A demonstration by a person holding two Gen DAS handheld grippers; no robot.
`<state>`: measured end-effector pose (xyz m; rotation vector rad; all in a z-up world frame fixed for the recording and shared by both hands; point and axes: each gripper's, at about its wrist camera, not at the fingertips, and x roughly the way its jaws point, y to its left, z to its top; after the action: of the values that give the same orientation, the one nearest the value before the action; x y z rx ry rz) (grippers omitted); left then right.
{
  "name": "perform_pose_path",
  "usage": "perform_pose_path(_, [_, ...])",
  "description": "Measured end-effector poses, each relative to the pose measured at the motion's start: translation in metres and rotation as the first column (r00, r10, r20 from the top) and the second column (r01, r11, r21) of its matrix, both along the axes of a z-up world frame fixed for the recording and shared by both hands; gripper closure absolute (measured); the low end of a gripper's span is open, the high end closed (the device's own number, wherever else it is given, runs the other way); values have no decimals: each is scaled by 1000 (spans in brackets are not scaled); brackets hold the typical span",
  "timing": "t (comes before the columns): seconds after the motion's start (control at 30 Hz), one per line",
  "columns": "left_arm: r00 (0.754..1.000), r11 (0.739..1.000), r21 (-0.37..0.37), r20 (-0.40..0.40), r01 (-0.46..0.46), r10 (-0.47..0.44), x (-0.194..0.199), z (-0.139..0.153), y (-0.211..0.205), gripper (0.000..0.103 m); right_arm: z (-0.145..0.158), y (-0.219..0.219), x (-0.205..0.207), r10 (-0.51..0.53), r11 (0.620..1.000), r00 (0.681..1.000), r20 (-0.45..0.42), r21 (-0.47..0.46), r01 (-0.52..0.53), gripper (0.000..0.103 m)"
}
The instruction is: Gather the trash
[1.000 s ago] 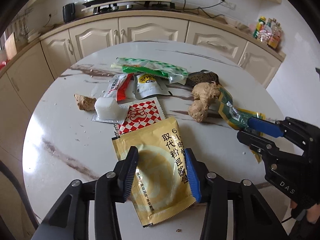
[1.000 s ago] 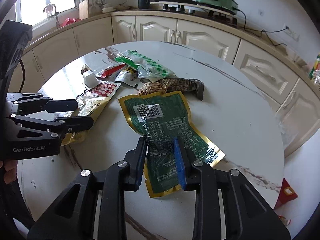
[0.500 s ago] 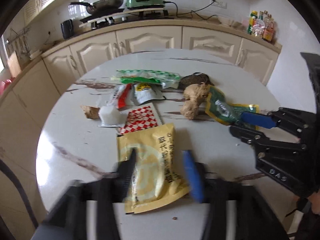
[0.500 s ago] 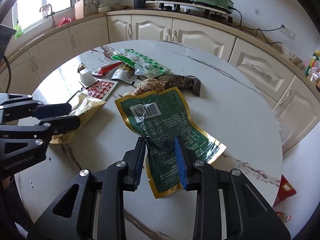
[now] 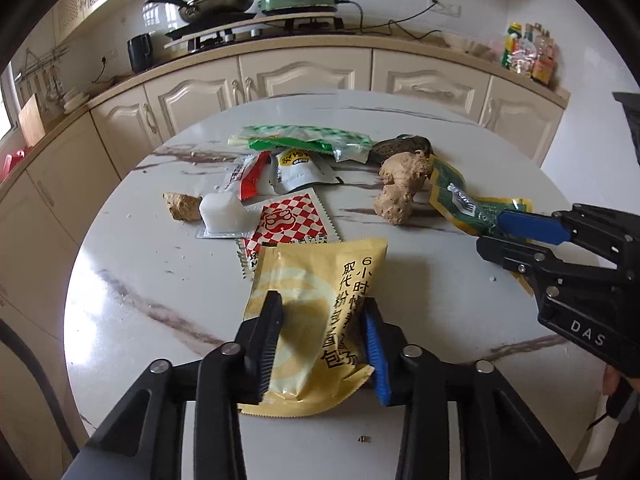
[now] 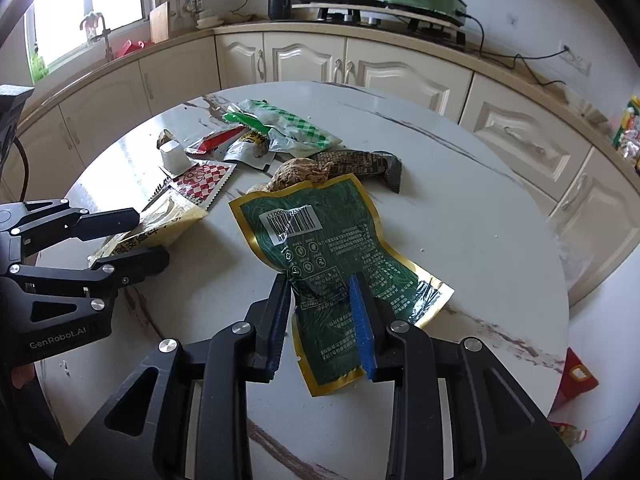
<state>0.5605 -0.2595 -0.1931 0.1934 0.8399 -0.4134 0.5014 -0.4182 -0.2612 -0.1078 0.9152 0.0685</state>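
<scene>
While the right gripper keeps the same pinch it had a second ago on the green foil pouch, crumpling the pouch's middle between its pads, the left gripper is where the change lies. A second ago its jaws stood either side of the yellow sauce packet, which lay flat on the marble table; half a second ago they were blurred and spread wider. Its jaws have just been closing, and the packet now sits between them, bulging and bowed, its far edge lifted and tilted against the red-and-white checked sachet, which it partly covers. The pads press on the packet's two sides. In the right wrist view the packet's end pokes out between the left gripper's fingers, raised off the tabletop. The remaining litter has not shifted: the ginger root, the small brown lump, the white plastic cup, the red and white sachets and the green checked wrapper lie farther back on the table. The green pouch still drapes from the right gripper onto the table beside the ginger.
</scene>
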Motion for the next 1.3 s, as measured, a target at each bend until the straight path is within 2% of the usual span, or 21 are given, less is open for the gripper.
perform_pose_path(0.03, [1000,1000,-25,0,17,-17,-5,2,2,92,0,0,-1,1,1000,1000,0,1,-1,74])
perform_pose_path(0.07, [999,998,-57,-27,34,-35,-4,3,4,92,0,0,-1,1,1000,1000,1,3,-1,74])
perform_pose_path(0.27, [997,986,-160,-51,42,-50,4,2,24,93,6,-5,-6,5,1000,999,47,28,-7,84])
perform_pose_path(0.4, [995,965,-255,-67,59,-79,3,10,35,93,16,-8,-10,-9,999,997,76,46,5,88])
perform_pose_path(0.57, [993,936,-340,-39,91,-111,-4,34,50,93,33,-7,-18,-20,998,993,117,68,12,91])
perform_pose_path(0.87, [992,907,-401,61,130,-115,-22,71,91,93,77,22,-30,-2,993,978,209,113,-22,92])
perform_pose_path(1.07, [994,903,-420,103,86,-47,-40,88,153,93,101,75,-27,81,983,966,246,138,-118,92])
perform_pose_path(1.3, [984,900,-434,144,-28,100,-68,98,252,93,117,189,-2,249,939,928,279,165,-301,92])
